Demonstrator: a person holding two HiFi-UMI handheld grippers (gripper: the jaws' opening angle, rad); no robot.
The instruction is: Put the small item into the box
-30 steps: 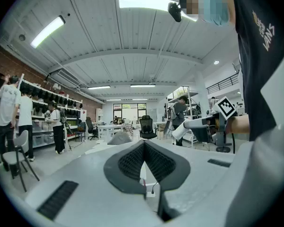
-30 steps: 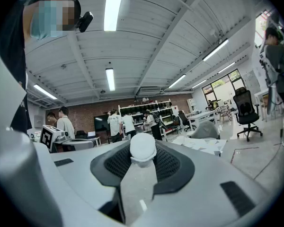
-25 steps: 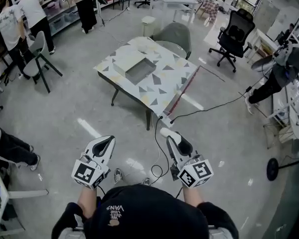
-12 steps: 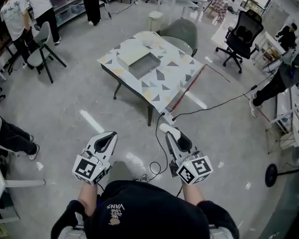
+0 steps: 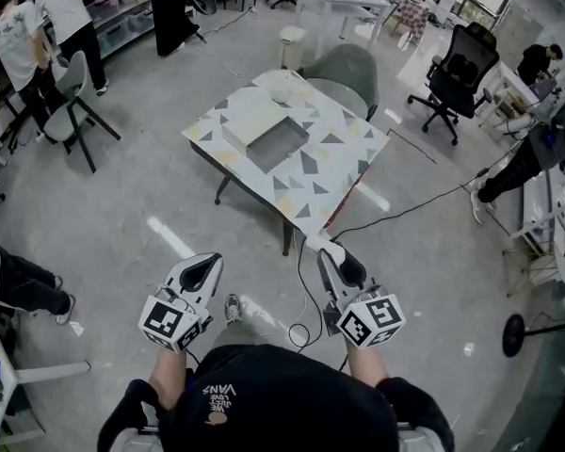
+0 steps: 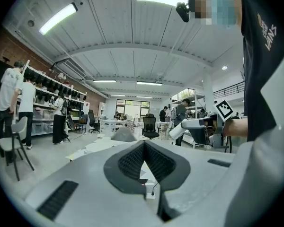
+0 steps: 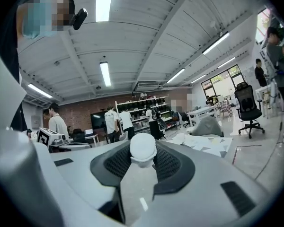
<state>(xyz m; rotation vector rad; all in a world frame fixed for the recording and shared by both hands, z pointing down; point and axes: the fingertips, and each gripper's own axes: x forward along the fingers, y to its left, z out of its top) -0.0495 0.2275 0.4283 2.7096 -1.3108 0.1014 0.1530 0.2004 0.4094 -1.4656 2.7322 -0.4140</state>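
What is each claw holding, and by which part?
Right claw pinches the small white item at its lower part, rounded top protruding. Left claw holds nothing.

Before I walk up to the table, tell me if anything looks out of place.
One thing: a black cable trails loose over the floor from the near corner of the table and loops just ahead of you, right in your path. It could catch a foot. The box sits open and level, and nothing looks spilled.

Black top (image 5: 273, 398) with small pale print (image 5: 218, 399), possibly lettering, near its collar. Ahead of the top, left hand-held gripper (image 5: 203, 269) and right hand-held gripper (image 5: 331, 257): white shells, dark ribbed pads (image 6: 128, 162), black-and-white marker cubes (image 5: 168, 323).
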